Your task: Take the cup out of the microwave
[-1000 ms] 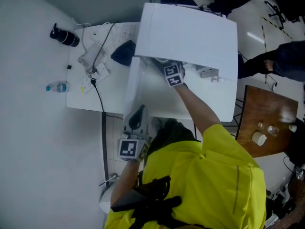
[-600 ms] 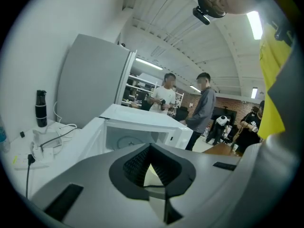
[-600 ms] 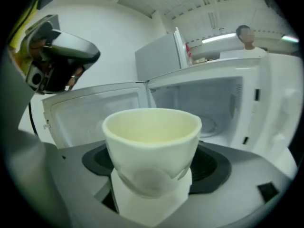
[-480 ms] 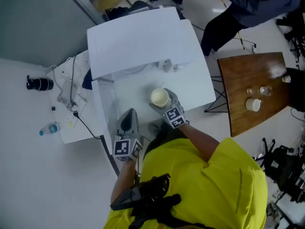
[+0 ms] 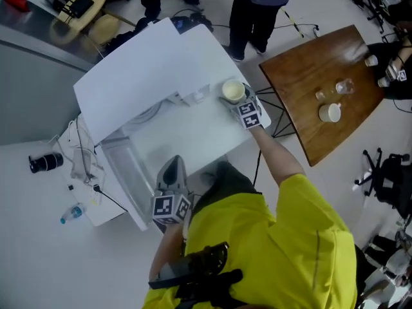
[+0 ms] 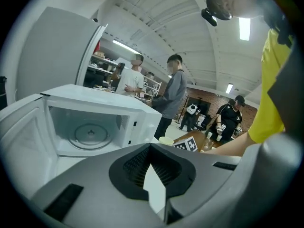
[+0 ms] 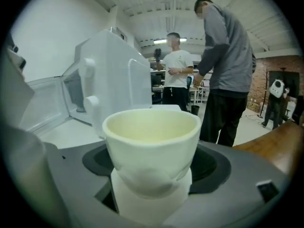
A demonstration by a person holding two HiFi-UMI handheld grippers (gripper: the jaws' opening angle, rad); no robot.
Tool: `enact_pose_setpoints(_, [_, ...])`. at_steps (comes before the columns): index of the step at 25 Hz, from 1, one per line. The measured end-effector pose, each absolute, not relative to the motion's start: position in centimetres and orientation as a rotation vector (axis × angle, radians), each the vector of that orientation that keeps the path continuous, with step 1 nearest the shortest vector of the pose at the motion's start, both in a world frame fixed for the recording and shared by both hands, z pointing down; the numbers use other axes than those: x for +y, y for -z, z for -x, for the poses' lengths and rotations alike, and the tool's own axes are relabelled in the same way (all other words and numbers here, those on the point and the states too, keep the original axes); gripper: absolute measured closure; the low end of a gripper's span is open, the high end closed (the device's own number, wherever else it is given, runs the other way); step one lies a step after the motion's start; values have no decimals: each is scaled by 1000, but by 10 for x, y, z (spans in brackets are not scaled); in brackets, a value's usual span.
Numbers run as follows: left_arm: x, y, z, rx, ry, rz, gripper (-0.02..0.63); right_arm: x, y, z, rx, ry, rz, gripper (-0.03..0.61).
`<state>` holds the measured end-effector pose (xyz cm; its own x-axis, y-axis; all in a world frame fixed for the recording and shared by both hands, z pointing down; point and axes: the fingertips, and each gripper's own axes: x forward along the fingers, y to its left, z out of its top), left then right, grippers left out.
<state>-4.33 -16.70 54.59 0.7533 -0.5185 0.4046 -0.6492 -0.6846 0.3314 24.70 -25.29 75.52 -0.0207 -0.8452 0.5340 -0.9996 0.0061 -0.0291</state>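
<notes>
The right gripper (image 5: 238, 99) was clamped on the cream cup (image 5: 232, 91), its jaws spread wide and pressing the cup's lower walls from both sides. In the right gripper view the cup (image 7: 151, 146) sat upright between the grey shells, mouth up, with pale insides. The cup was outside the microwave (image 5: 154, 76), held over the white table (image 5: 193, 134) near its edge, just beside the oven's front corner and on the side nearest the wooden table (image 5: 302, 108). A white mug (image 5: 330, 112) and some glassware stood on that wooden top.

The microwave door (image 6: 21, 137) hung open, and the left gripper view looked straight into the cavity, where the round turntable (image 6: 90, 134) showed.

The left gripper (image 5: 172, 166) hovered low over the near edge of the white table, close to the person in the yellow shirt (image 5: 277, 250). Its jaws were drawn together at the tips with nothing between them.

Two bystanders (image 6: 172, 89) stood beyond the microwave.
</notes>
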Motion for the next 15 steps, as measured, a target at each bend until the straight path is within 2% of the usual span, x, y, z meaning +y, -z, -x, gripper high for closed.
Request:
enact_pose_setpoints(13, [-177,-547,24,-916,-389,-2497,621,-269,-780,-247,-1897,-577,-1870,112])
enact_pose_setpoints(15, [-177,-550,22,-918,-392,-2486,621,-261,-784,-246,-1880,-612,-1854,64])
